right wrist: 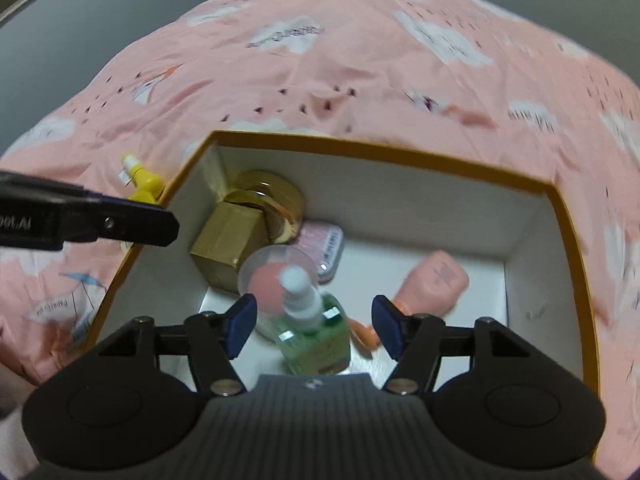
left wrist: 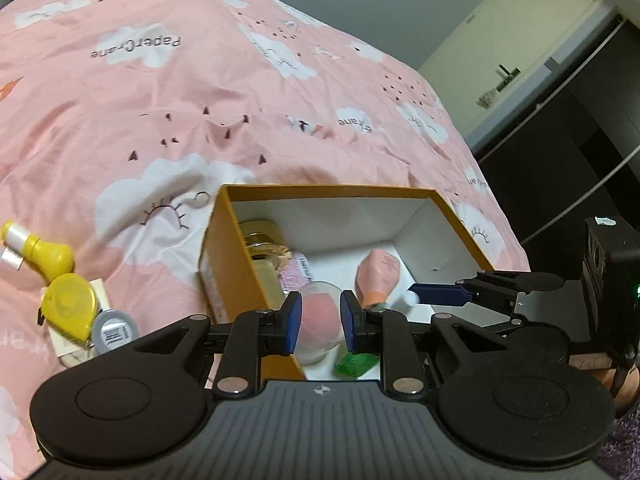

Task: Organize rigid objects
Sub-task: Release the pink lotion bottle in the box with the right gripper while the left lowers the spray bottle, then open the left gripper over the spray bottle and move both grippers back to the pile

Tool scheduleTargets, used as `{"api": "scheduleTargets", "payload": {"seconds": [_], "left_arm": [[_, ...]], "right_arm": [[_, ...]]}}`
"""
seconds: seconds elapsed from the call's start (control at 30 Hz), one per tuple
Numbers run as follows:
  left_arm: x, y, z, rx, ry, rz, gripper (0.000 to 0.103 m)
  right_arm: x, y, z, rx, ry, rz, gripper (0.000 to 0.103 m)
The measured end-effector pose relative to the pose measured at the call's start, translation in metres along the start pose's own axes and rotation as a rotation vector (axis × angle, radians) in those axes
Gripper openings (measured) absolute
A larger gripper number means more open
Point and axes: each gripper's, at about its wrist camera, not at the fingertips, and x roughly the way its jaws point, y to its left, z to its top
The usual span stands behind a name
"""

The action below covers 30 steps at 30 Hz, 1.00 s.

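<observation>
1. Left tongs: pressed close together with nothing between the pads; they hang over the near left corner of the box
2. Right tongs: spread apart, pads clear of the green spray bottle, which stands between them inside the box; no earlier view, so judged as set down
3. Box contents: gold jar, pink tin, clear cup with a pink sponge, peach tube lying on its side
4. Outside the box, on the bed to the left: yellow bottle, yellow tape measure, grey round tag; probably next to be sorted
5. Handling, as a judgement: the tape measure is stiff, light and smooth; pinch across its flat faces; the yellow bottle looks like hard plastic and may roll on soft bedding; take it across the wide body, not the thin neck
6. Risk: the quilt gives under pressure; the pads may snag cloth
</observation>
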Motion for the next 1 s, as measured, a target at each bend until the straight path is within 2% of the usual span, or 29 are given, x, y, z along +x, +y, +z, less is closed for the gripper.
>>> {"api": "scheduleTargets", "payload": {"seconds": [0.03, 0.07, 0.13, 0.3, 0.43, 0.6, 0.73, 1.0], "left_arm": [[-0.001, 0.001, -0.002, -0.004, -0.002, 0.003, 0.027], [-0.002, 0.002, -0.004, -0.01, -0.008, -0.003, 0.027], [-0.004, 0.003, -0.007, -0.019, -0.016, -0.011, 0.027], [-0.007, 0.001, -0.014, -0.016, -0.025, -0.02, 0.027], [-0.009, -0.001, -0.018, -0.011, -0.037, -0.013, 0.027], [-0.019, -0.001, -0.022, -0.014, -0.055, -0.008, 0.027], [-0.026, 0.002, -0.024, -0.018, -0.071, 0.031, 0.027], [-0.029, 0.012, -0.026, -0.051, -0.061, 0.045, 0.027]], "right_arm": [[0.003, 0.003, 0.001, -0.02, 0.0, -0.007, 0.055], [0.006, 0.005, 0.002, -0.029, 0.002, -0.011, 0.037], [0.009, 0.007, 0.003, -0.047, 0.006, -0.016, 0.019], [0.003, 0.009, 0.0, -0.035, 0.008, -0.009, 0.018], [-0.006, 0.021, -0.002, -0.035, -0.008, 0.056, 0.012], [-0.003, 0.038, 0.001, -0.034, 0.001, 0.15, 0.012], [0.002, 0.052, 0.006, -0.067, -0.019, 0.152, 0.012], [0.01, 0.06, 0.012, -0.089, -0.04, 0.155, 0.012]]}}
